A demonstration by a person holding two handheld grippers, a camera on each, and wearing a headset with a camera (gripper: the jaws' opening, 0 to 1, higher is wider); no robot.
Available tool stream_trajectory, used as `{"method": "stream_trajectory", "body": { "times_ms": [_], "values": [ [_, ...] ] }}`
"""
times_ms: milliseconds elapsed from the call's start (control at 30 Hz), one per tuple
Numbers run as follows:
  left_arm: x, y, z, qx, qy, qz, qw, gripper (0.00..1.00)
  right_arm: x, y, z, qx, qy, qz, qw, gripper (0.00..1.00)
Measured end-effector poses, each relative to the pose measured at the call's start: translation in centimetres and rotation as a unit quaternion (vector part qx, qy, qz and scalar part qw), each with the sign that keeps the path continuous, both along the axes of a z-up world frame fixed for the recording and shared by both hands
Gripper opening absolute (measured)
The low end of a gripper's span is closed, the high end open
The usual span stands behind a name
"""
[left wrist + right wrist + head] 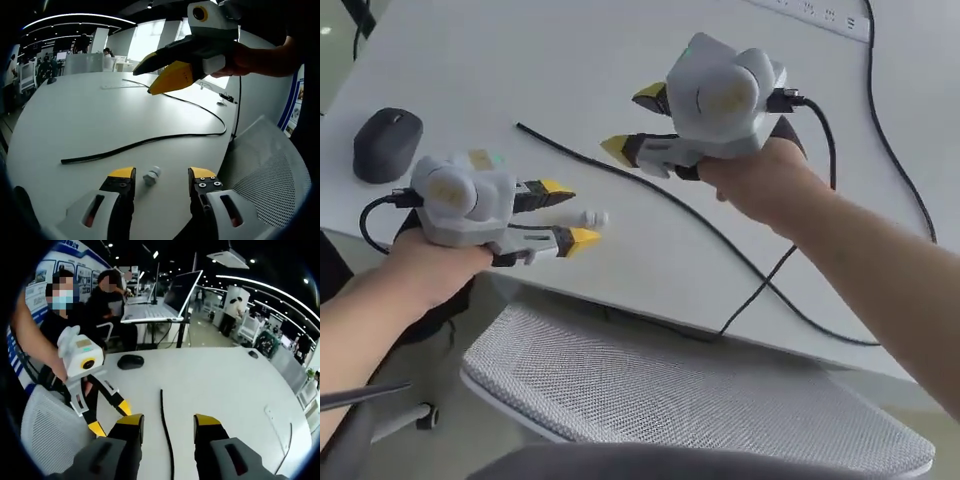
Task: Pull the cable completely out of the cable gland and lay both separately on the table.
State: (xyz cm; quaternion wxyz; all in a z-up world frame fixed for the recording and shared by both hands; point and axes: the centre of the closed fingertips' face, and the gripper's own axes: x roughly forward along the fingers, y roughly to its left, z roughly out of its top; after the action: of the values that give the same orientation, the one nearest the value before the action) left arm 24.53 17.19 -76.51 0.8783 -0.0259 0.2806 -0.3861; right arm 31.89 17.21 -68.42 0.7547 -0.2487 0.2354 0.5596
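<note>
A thin black cable [570,148] lies loose across the white table [520,60]. A small white cable gland [590,217] lies apart from it near the front edge. My left gripper [570,212] is open, and the gland [151,175] sits on the table between its jaws, nearer the left one and not pinched. The cable [145,142] runs past beyond it. My right gripper [633,122] hovers open above the cable [163,420], holding nothing. It shows from the left gripper view as the right gripper [172,65], and the left gripper [111,418] shows in the right gripper view.
A dark mouse [387,143] sits at the table's far left. A grey mesh chair [700,400] is just below the front edge. A power strip [810,12] and another black cord [900,160] lie at the back right. Two people [100,295] sit beyond the table.
</note>
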Motion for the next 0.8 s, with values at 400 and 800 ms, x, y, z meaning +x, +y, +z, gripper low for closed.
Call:
{"method": "stream_trajectory", "body": {
  "times_ms": [400, 800],
  "values": [
    [-0.9, 0.2, 2.9, -0.002, -0.005, 0.002, 1.0000, 0.51, -3.0, -4.2, 3.3, 0.041, -0.004, -0.025, 0.9988, 0.44],
    [-2.1, 0.3, 5.7, -0.015, -0.006, 0.011, 0.9998, 0.58, -5.1, -9.9, 5.4, 0.105, 0.018, -0.087, 0.9905, 0.57]
  ]
}}
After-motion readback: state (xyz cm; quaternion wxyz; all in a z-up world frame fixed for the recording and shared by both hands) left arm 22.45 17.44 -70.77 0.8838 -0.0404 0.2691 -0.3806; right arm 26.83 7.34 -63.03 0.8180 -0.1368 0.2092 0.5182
